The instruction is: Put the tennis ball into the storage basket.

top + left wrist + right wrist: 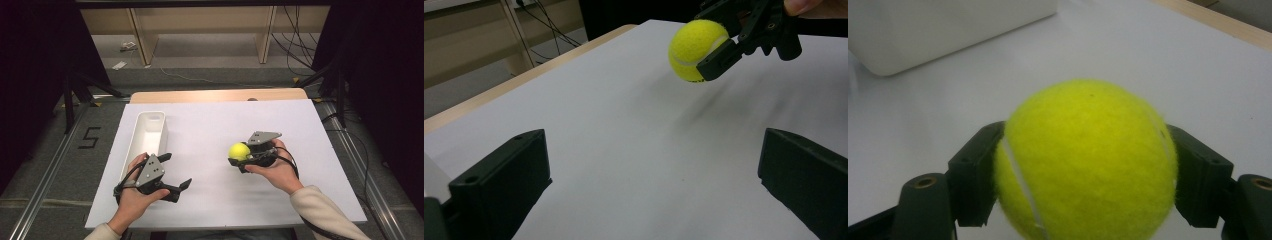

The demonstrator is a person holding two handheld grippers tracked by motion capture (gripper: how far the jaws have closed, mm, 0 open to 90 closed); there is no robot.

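White sheeting covers the table [210, 200], with a wooden edge showing at the far side and shelving behind on a grey floor. Over the sheet's middle-right, the right gripper [240, 159] is clenched on the ball [239, 151], a yellow tennis ball held clear of the surface. It looks light and felt-covered, so it should grip well, springy rather than fragile; a hold across its widest part, one jaw on each side (as now), seems safest, since an off-centre pinch could squirt it out. The left gripper [177, 172] rests near the front edge, jaws spread wide, holding nothing, just beside the tray [161, 117], a long white one. The right gripper view shows the jaws pressed flat against the ball's flanks and its white seam; the left gripper view shows the ball's shadow on the sheet beneath it, confirming it is lifted.
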